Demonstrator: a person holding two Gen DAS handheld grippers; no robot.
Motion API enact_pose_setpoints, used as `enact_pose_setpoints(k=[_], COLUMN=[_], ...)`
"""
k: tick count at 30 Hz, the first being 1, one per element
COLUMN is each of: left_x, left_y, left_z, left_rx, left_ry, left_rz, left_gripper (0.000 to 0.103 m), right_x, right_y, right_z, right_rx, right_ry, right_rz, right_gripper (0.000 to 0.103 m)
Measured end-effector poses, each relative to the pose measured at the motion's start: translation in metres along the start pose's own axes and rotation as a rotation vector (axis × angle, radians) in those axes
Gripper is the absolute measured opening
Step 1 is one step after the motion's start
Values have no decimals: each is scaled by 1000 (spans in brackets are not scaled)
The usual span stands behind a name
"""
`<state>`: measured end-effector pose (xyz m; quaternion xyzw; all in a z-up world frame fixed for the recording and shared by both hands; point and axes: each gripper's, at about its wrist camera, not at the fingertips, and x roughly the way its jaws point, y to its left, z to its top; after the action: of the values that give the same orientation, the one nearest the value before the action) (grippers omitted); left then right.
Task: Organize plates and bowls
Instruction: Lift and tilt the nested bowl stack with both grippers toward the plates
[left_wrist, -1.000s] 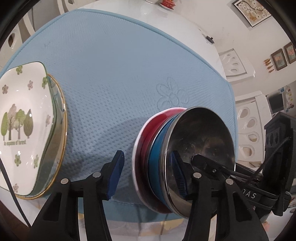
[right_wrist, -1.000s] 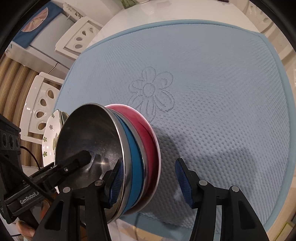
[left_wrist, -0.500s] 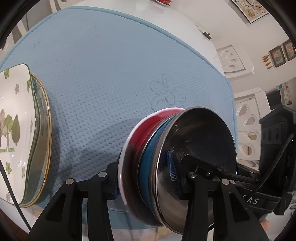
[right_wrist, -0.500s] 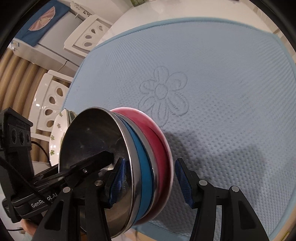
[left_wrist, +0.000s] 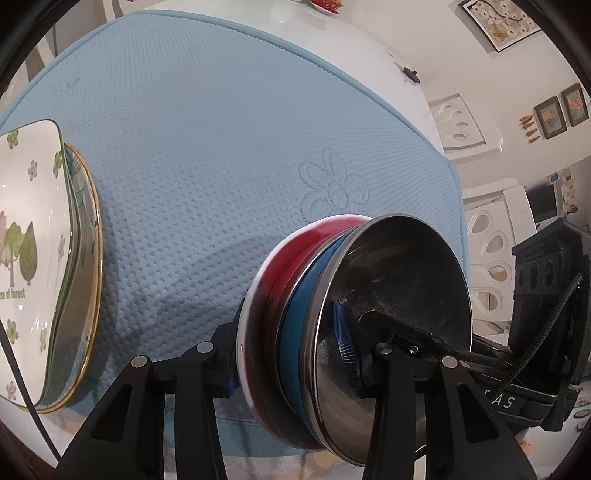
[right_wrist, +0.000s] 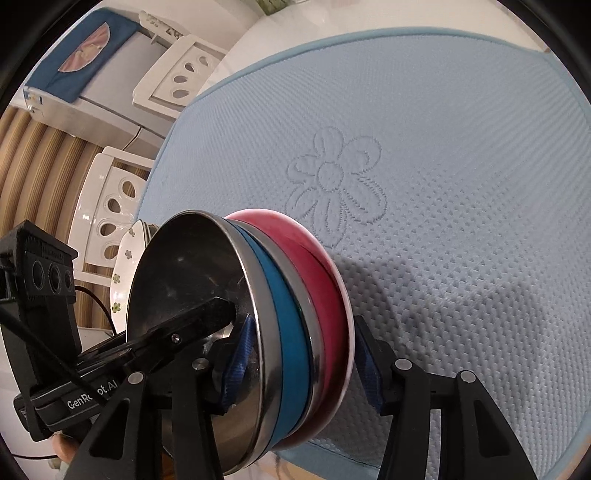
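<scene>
Left gripper (left_wrist: 291, 354) clamped across nested stack of red, blue and steel bowls (left_wrist: 354, 314), jaws just closed | right gripper (right_wrist: 299, 354) also closing on same stack from opposite side | stack tipped on edge over blue textured mat (left_wrist: 207, 155) | square tree-print plate (left_wrist: 26, 236) well left of stack, nearer left gripper

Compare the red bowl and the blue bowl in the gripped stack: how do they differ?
The red bowl sits outermost, at the stack's bottom; the blue bowl is nested inside it. The red bowl has a white rim; the blue bowl's rim is metallic. Both stand on edge over the mat, clamped by the left gripper and right gripper.
</scene>
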<state>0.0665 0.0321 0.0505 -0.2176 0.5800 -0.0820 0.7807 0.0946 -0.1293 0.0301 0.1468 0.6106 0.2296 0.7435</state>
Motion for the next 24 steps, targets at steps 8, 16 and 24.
enact_pose_setpoints(k=[8,16,24], left_x=[-1,-16,-12], left_y=[-2,-10,-4], left_z=[-4,-5,-5], left_rx=[-48,-55,-86], left_ry=[-2,-43,-33], left_rz=[-1,19,22], left_gripper=[39,38,38], right_x=[-7,-18,-22], right_y=[3,5,6], right_z=[-1,2,6], right_rx=[12,52,36], right_ry=[-17,-28,-28], right_rz=[-57,-46,-61], right_gripper=[47,47,47])
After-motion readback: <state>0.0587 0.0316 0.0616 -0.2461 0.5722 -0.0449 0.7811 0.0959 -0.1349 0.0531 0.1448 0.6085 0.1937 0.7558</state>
